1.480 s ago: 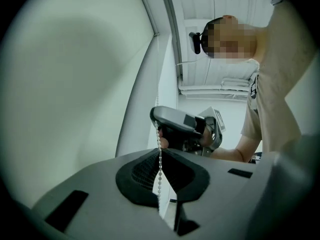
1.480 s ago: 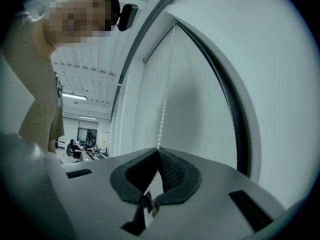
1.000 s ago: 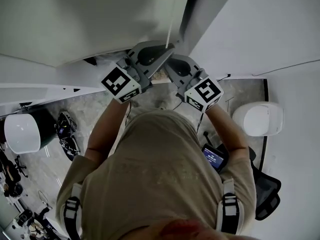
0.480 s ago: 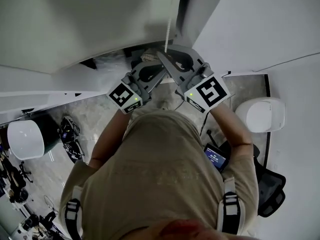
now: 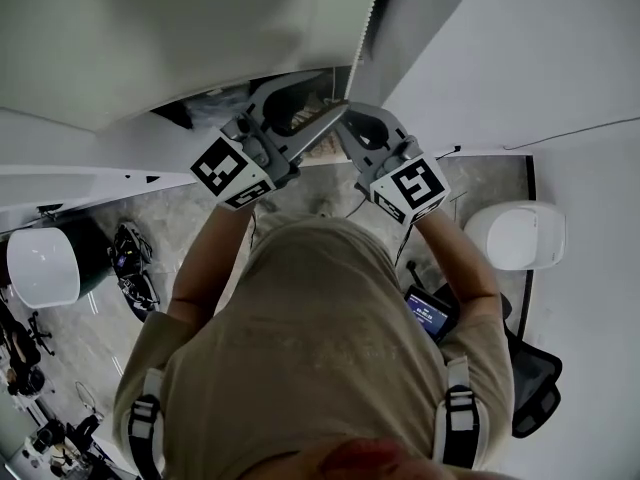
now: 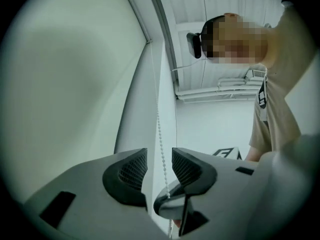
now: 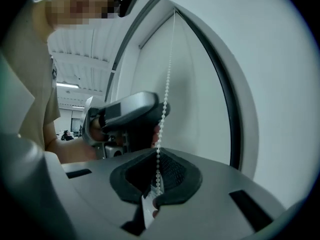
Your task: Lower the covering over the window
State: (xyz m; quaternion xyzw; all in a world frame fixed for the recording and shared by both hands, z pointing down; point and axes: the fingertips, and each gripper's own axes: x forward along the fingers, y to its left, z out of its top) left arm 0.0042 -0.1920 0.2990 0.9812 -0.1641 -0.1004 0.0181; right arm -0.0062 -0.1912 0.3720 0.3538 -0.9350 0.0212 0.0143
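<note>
Pulling the bead chain [image 7: 167, 84] just right of the roller blind [image 5: 170, 38]: right hand-held gripper [image 7: 157, 181] is clamping the chain, left hand-held gripper [image 6: 159, 166] is opening around it, pads clear. Next likely: right drawing down, left regripping the chain.

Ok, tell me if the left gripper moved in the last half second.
Yes. In the head view the left gripper sits higher, nearer the lower edge of the blind; its jaws are opening round the bead cord.
</note>
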